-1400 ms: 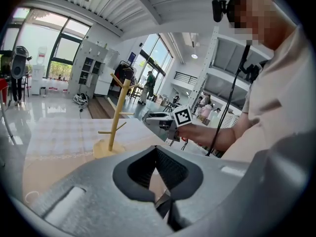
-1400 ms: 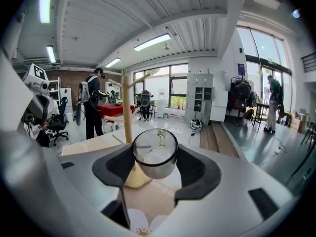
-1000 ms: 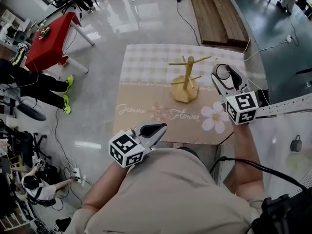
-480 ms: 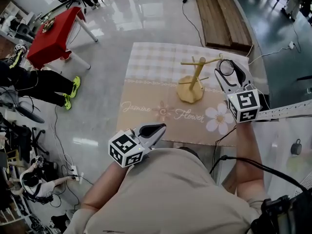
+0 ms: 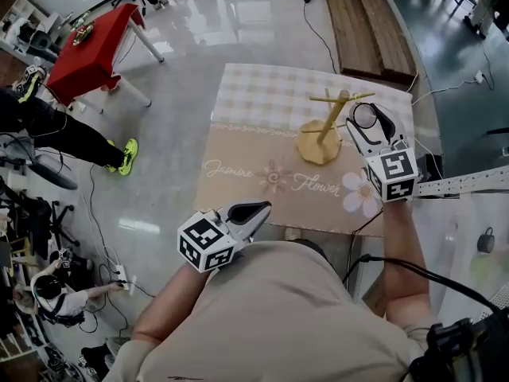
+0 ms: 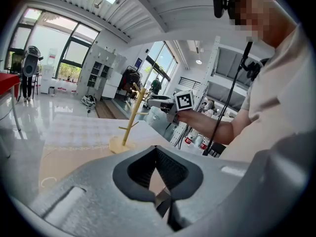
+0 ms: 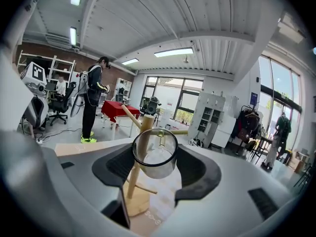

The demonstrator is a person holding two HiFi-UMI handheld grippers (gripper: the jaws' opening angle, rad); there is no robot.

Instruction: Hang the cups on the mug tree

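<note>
Two grippers are in view. Left gripper [image 5: 258, 210], at near left just off the table edge, has its jaws closed and empty. Tablecloth [image 5: 238, 146] print reads "Jasmine Flower". Mug tree [image 5: 328, 126] stands upright at far right. Right gripper [image 5: 366, 110] clamps a clear glass cup [image 7: 155, 157] just right of the tree's upper pegs.

Left gripper [image 6: 161, 199]: jaws were together, tips touching.
Mug tree [image 6: 129, 125]: stood upright on the tablecloth [image 6: 74, 132] — beyond the jaws.
</note>
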